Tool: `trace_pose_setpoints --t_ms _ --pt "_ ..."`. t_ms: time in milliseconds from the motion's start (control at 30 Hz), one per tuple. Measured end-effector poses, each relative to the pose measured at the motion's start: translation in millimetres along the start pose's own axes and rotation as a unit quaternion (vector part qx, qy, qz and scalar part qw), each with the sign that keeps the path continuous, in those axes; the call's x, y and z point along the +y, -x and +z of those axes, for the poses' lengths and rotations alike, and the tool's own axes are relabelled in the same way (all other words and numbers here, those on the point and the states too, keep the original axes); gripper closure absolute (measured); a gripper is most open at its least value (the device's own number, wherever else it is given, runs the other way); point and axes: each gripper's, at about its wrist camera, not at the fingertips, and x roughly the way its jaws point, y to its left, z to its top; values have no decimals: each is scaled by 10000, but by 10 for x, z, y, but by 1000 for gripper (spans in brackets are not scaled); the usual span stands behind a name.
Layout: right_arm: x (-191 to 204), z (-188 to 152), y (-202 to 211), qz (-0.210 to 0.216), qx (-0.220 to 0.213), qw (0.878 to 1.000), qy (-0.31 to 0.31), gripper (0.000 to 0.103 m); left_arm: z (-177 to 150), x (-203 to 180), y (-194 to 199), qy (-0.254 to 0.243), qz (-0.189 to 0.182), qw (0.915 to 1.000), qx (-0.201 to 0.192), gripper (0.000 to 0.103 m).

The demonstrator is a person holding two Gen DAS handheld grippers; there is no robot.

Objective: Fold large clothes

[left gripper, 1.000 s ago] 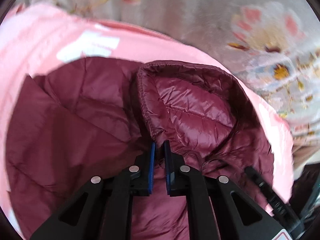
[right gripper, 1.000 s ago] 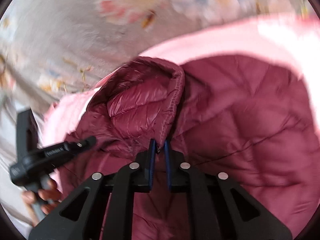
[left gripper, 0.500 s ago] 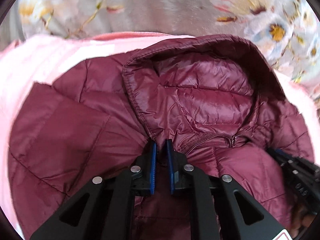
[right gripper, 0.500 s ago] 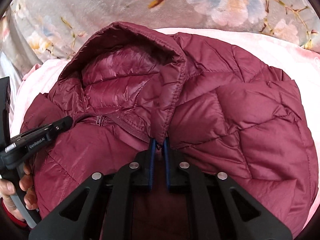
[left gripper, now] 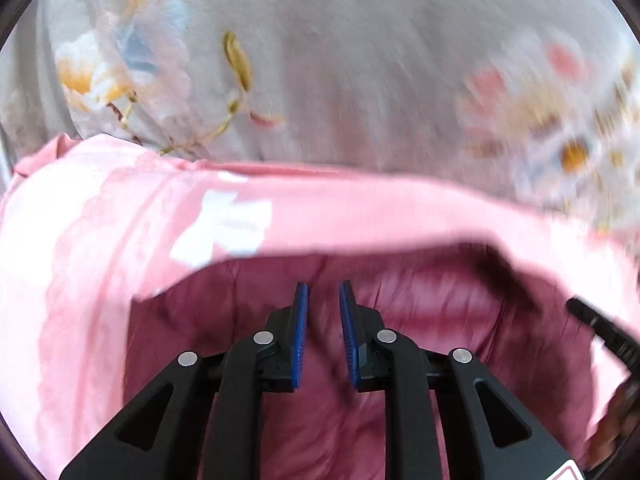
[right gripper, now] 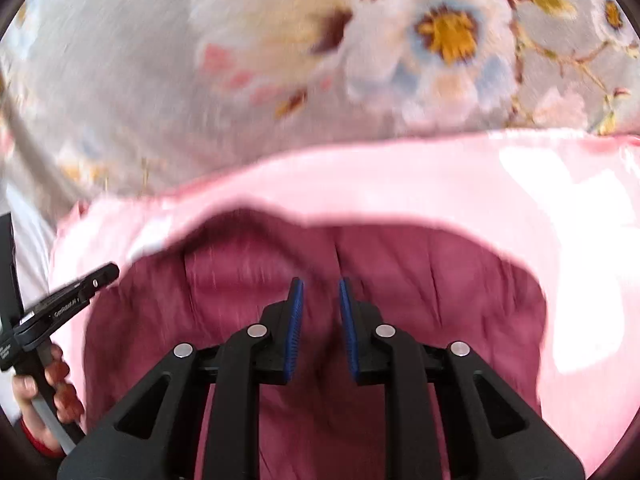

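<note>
Left wrist view: left gripper (left gripper: 323,334) has just been opening; the blue pads (left gripper: 301,336) stand apart with nothing pinched between them, only the maroon puffer jacket (left gripper: 420,320) lying below the gap. The jacket rests on a pink sheet (left gripper: 360,216), which in turn lies over a grey floral blanket (left gripper: 320,60) — likely spread so the garment has a flat place to be folded on. At the right edge the tip of the other tool (left gripper: 600,328) shows, blurred. Right wrist view: right gripper (right gripper: 320,330) has likewise just been opening, jaws parted and empty, the jacket (right gripper: 420,280) beneath and ahead of them. The left gripper (right gripper: 76,292) appears at far left beside the jacket's edge, with the person's hand (right gripper: 48,396) wrapped round its handle. Both views are motion-blurred, so quilting and hood cannot be made out. Judgement: both tools have released the fabric — a fold looks just laid down, next grasp points not yet chosen.
</note>
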Motion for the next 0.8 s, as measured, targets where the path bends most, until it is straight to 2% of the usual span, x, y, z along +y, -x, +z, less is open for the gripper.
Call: trace_pose_setpoints --t_ms 133,233,300,433,567,800 --pt "3 253 -322 -42 -182 9990 -407 84 314 27 -402 818 -256 9958 334 85" --pt "97 227 -638 -160 128 9995 -257 84 273 -31 -753 885 -133 9929 780 85" --pt "201 120 -740 -235 355 9990 110 84 186 -65 -848 787 -179 9925 921 90" --pt "352 -208 -734 -634 441 9909 1099 85 -94 -151 -814 0 -7 9963 855 93" --pt "251 -385 -749 -713 412 9883 1286 87 -314 -135 -881 -378 142 9957 828 94" --pt "223 -479 -793 -758 221 9871 1390 87 -507 -152 -871 -765 366 9959 322 93"
